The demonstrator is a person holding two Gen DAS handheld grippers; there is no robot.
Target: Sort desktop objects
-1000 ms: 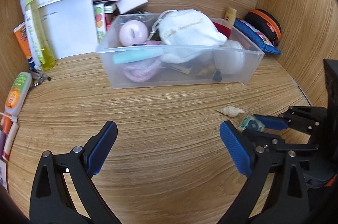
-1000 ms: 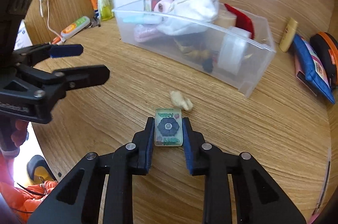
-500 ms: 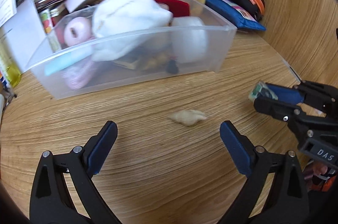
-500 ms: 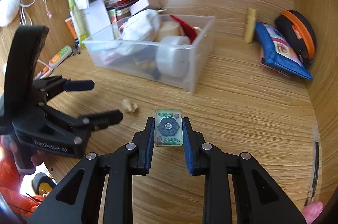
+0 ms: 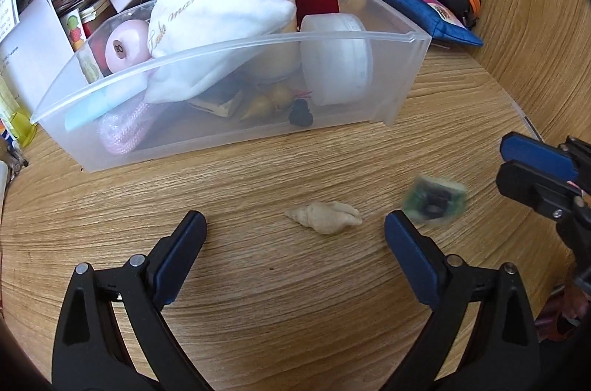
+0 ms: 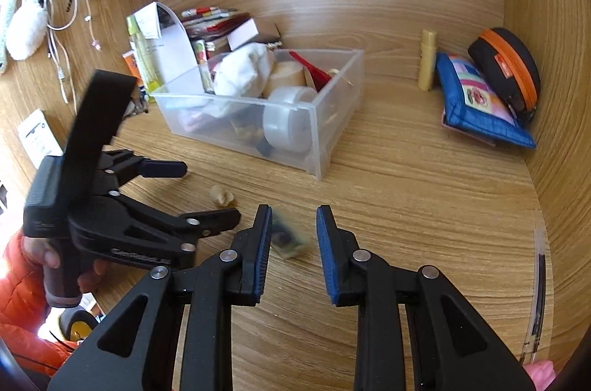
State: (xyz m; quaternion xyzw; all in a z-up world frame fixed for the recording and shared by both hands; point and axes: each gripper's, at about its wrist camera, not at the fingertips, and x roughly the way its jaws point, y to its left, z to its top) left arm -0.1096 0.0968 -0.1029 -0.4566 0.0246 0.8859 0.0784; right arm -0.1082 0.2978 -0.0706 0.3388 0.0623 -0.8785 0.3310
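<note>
Left wrist view: the left gripper (image 5: 293, 236) is wide open and holds nothing. The seashell (image 5: 325, 216) lies on the desk (image 5: 258, 280) between the two fingers, a little ahead of the tips, at about 12 o'clock from the gripper. Its long axis runs from 9 to 3 o'clock, with the pointed tip toward 9. The small green tile (image 5: 435, 202) is blurred, at 2 o'clock from the gripper, just beyond the right finger. The clear plastic bin (image 5: 236, 140) stands farther away at 12 o'clock — it is full of things.

Right wrist view: the right gripper (image 6: 294, 232) is open, its grip on nothing. The tile (image 6: 288, 239) is between the fingers, close by the left one — too blurred to tell its direction or whether they touch. The seashell (image 6: 221, 196) is at 10 o'clock from this gripper, between the left gripper's fingers (image 6: 218, 219).
</note>
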